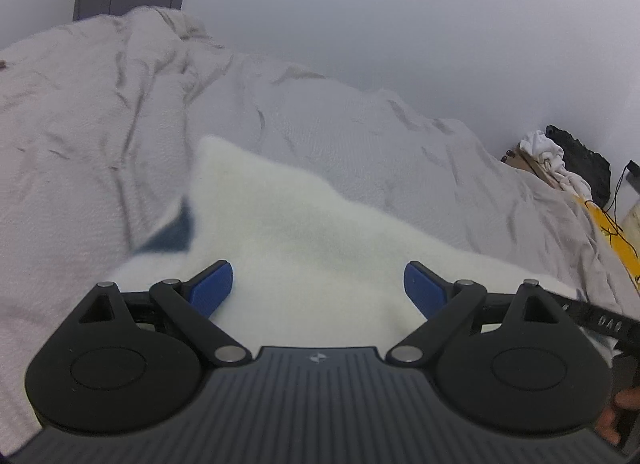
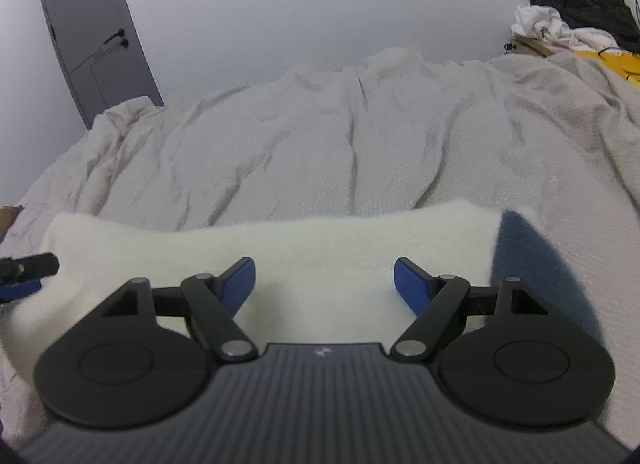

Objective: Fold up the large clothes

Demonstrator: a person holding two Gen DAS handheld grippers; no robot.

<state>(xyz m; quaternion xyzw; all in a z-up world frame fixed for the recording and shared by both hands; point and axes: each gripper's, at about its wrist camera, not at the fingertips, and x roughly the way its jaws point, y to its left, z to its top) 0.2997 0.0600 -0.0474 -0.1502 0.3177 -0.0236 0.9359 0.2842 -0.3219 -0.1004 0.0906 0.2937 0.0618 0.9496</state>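
Looking forward along our two hand-held grippers, we see a fluffy white garment (image 1: 304,232) spread on a bed covered by a rumpled pale bedspread (image 1: 360,124). The garment lies near the front edge of the bed, right beneath both tools. A dark blue patch (image 2: 532,260) shows at its right end in the right wrist view, and the same colour peeks out at a turned-up corner in the left wrist view.

Our left gripper (image 1: 319,284) hangs over the white fabric with its blue fingers spread wide apart; nothing sits between them, and they grip nothing. Our right gripper (image 2: 325,280) also stands wide open above the garment, its fingers empty. In the right wrist view, the tip of the left tool pokes in at the left edge, just beside the garment's left end.

Beyond the bed rises a plain light wall with a grey door (image 2: 92,32) at the far left. At the far right corner sits a pile of clothes (image 2: 576,24), white and black, beside something yellow (image 2: 624,60).
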